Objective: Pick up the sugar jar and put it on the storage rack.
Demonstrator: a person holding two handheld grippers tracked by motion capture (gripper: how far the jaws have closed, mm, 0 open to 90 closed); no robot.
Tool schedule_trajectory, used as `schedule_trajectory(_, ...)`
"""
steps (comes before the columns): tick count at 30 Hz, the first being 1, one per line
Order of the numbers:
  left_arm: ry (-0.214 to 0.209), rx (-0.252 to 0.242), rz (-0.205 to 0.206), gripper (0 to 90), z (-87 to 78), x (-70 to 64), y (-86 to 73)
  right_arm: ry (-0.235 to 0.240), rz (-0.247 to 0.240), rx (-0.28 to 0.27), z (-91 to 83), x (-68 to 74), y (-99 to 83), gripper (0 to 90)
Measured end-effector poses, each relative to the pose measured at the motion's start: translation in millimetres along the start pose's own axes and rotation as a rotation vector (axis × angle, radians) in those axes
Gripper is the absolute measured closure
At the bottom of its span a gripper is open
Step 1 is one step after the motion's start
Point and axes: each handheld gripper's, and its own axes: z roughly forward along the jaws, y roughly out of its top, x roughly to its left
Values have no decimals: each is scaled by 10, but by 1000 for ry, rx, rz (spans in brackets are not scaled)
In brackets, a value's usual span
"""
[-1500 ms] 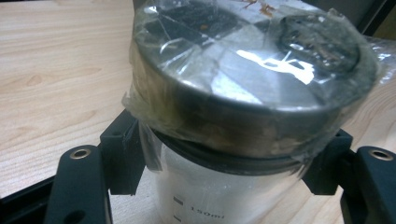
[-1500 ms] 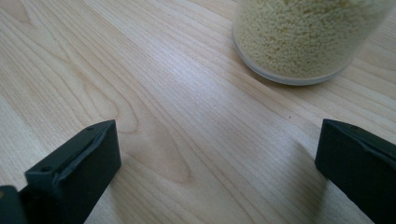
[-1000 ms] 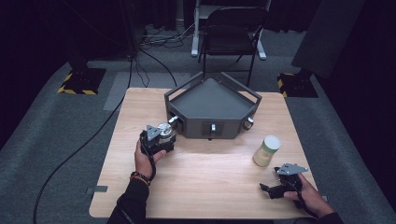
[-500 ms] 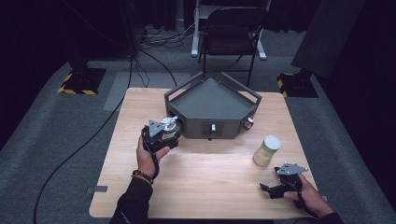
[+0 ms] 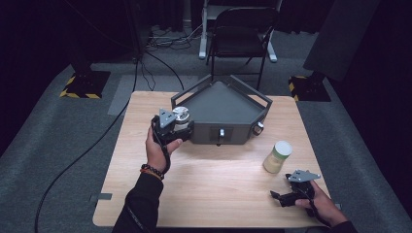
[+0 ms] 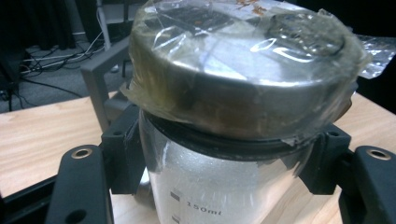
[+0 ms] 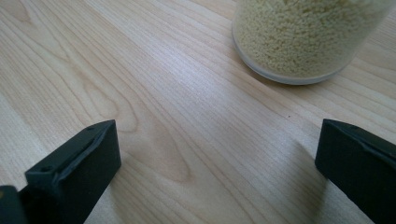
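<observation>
1. I take the dark grey tray (image 5: 221, 104) at the far middle of the bench (image 5: 204, 189) as my landmark.
2. My left gripper (image 5: 171, 127) sits at the tray's left front corner, and its fingers (image 6: 123, 154) are clamped on a clear jar (image 6: 219, 186) with a silver lid (image 6: 243, 79).
3. In the left gripper view the jar is cut off at the bottom. I can read a "150ml" mark on its wall, but the base is out of frame, so I cannot tell whether it rests on the bench or hangs above it.
4. Crinkled plastic film covers the lid and blurs its top. A frosty coating on the glass keeps me from making out the contents.
5. In the high view the silver lid (image 5: 180, 113) shows just beside the tray's left wall, while the jar's body is hidden behind my gripper and the hand (image 5: 158, 150).
6. My right gripper (image 5: 291, 194) lies well to the front right of the tray, near the bench's front edge. Its fingers (image 7: 74, 172) stand wide apart and hold nothing.
7. A second jar (image 5: 277, 156), filled with pale yellow grains, stands upright in front of the tray's right corner, between the tray and my right gripper.
8. In the right gripper view that grain jar (image 7: 303, 37) is cut off at the top, so its lid is out of sight there.
</observation>
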Motion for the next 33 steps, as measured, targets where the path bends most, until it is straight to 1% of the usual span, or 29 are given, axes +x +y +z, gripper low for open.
schedule_trajectory(3,5,-2,7,299,45,-20,81,0,0,0,0,0,0,0)
schedule_trajectory(5,-2,-6,7,299,79,-17,127,0,0,0,0,0,0,0)
schedule_trajectory(6,1,-9,10,299,115,-32,173,0,0,0,0,0,0,0)
schedule_trajectory(7,1,-9,10,299,115,-32,173,0,0,0,0,0,0,0)
schedule_trajectory(8,0,-12,16,299,156,-42,211,0,0,0,0,0,0,0)
schedule_trajectory(11,-4,-23,19,300,203,-41,227,0,0,0,0,0,0,0)
schedule_trajectory(12,-10,-38,19,299,252,-30,229,0,0,0,0,0,0,0)
schedule_trajectory(13,-5,-44,23,300,278,-37,229,0,0,0,0,1,0,0)
schedule_trajectory(14,-5,-44,23,300,278,-37,229,0,0,0,0,1,0,0)
schedule_trajectory(15,-7,-51,27,300,326,-22,237,0,0,0,-1,-2,-2,0)
schedule_trajectory(16,-9,-54,23,300,348,-15,239,1,0,0,-2,-3,-2,0)
schedule_trajectory(19,-1,-51,31,300,392,-16,260,1,1,0,-5,-3,-4,0)
schedule_trajectory(20,2,-54,26,300,436,-12,267,1,1,0,-5,-4,-4,0)
schedule_trajectory(22,4,-57,26,300,454,-11,268,1,0,0,-5,-4,-5,0)
schedule_trajectory(24,23,-58,16,301,511,-48,288,1,1,0,-6,-4,-5,0)
schedule_trajectory(25,23,-58,16,301,511,-48,288,1,1,0,-5,-4,-5,0)
schedule_trajectory(26,24,-53,27,301,548,-64,314,1,1,0,-5,-4,-5,0)
schedule_trajectory(28,25,-52,33,301,565,-74,329,2,1,0,-6,-5,-5,0)
schedule_trajectory(31,15,-52,44,301,627,-92,396,2,1,0,-6,-4,-5,0)
schedule_trajectory(33,7,-54,47,301,645,-91,412,2,1,0,-6,-5,-5,0)
